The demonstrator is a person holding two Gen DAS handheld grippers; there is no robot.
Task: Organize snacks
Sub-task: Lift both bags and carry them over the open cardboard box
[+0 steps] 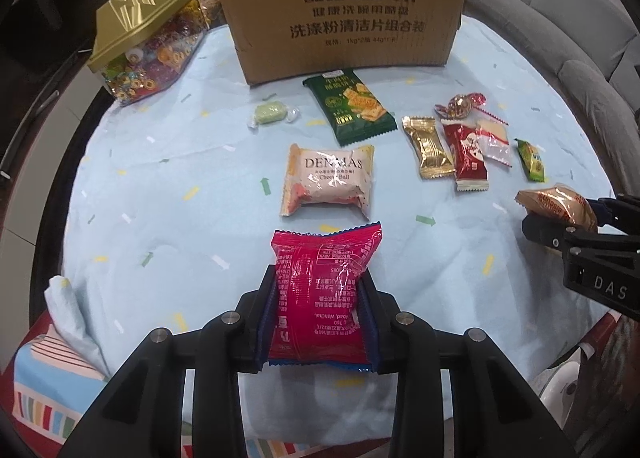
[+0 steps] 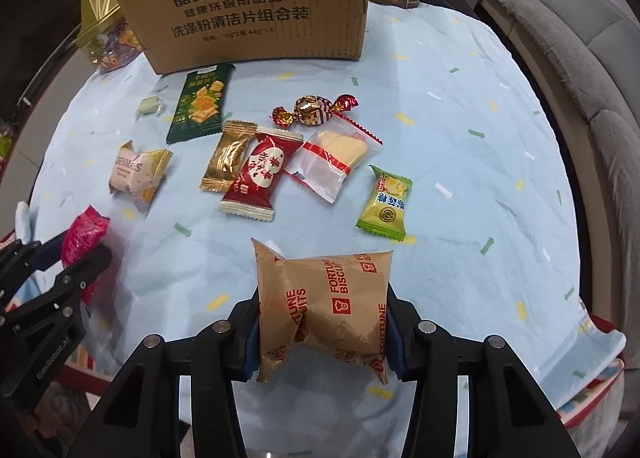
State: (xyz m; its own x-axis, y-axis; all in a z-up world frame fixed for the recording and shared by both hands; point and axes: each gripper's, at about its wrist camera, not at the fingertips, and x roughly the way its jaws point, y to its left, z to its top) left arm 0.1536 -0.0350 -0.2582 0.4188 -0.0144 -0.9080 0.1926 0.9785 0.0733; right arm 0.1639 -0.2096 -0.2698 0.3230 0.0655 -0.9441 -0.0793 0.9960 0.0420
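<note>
A: Where, in each view?

B: Lower centre of the left wrist view: left gripper (image 1: 320, 306) clamped on a pink packet (image 1: 325, 294), fingers pressing both sides. Lower centre of the right wrist view: right gripper (image 2: 322, 332) clamped on a tan biscuit packet (image 2: 323, 312). Both above a pale blue tablecloth (image 2: 460, 194).

A: Handling?

B: Likely light, puffy with air, crinkly and slick; contents probably brittle. Best held across the middle with gentle pressure, as now, not by the sealed edges.

A: Anything else?

B: Upper centre, a cardboard box (image 1: 340, 10), probably the destination. Loose in the middle of the right view: a green cracker packet (image 2: 200, 102), a cream packet (image 2: 138, 178), a gold wrapper (image 2: 226, 156), a red packet (image 2: 260, 174), a clear packet (image 2: 334, 158), a lime sweet (image 2: 384, 202), a twisted foil candy (image 2: 314, 110).

A: Hard to make out?

B: Box top cut off, inside unseen. Small print unreadable. Gold-lidded jar (image 1: 136, 42) at upper left, contents a blur.
</note>
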